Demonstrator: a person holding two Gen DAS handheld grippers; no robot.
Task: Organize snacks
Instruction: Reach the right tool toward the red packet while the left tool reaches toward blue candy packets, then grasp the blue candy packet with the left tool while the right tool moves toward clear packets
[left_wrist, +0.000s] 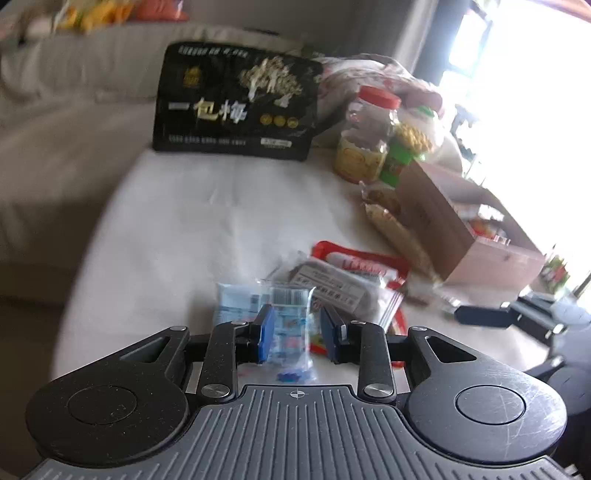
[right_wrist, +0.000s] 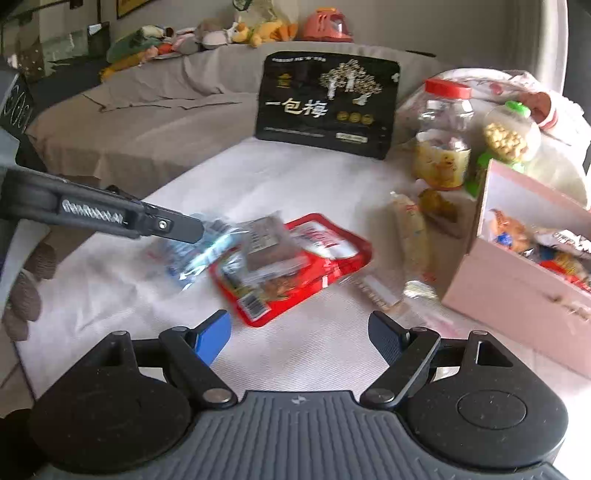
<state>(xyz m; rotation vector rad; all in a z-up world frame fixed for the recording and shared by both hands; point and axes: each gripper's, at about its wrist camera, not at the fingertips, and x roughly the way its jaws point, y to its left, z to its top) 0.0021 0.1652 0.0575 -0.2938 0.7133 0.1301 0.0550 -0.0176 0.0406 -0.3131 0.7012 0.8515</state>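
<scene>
The clear blue-printed snack packet (left_wrist: 290, 332) sits between the blue pads of the left gripper (left_wrist: 293, 334), whose jaws are drawn in close and pinching it. In the left wrist view its long axis runs straight away from the camera, along the fingers, with the barcode end pointing forward. In the right wrist view the same packet (right_wrist: 199, 251) hangs at the tip of the left gripper (right_wrist: 184, 229), which reaches in from the left edge, and the packet trails down and to the right above the white tabletop (right_wrist: 295, 177); blur hides whether it touches the cloth.

Just beside it lies a red snack pouch (right_wrist: 321, 254), flat, its long axis running from lower left to upper right. A small brown packet (right_wrist: 266, 240) rests on top of the pouch. Right of these, a long pale wrapped snack (right_wrist: 410, 229) lies with its length pointing away from the camera, near a pink cardboard box (right_wrist: 517, 288) that holds several wrapped snacks.

Behind the box stand a clear jar with a red lid (right_wrist: 443, 147) and a green-capped container of yellow balls (right_wrist: 506, 136). A large black bag with gold lettering (right_wrist: 325, 107) stands upright at the far edge.

The right gripper (right_wrist: 299, 339) hovers over bare cloth, its jaws spread wide with nothing between them.
</scene>
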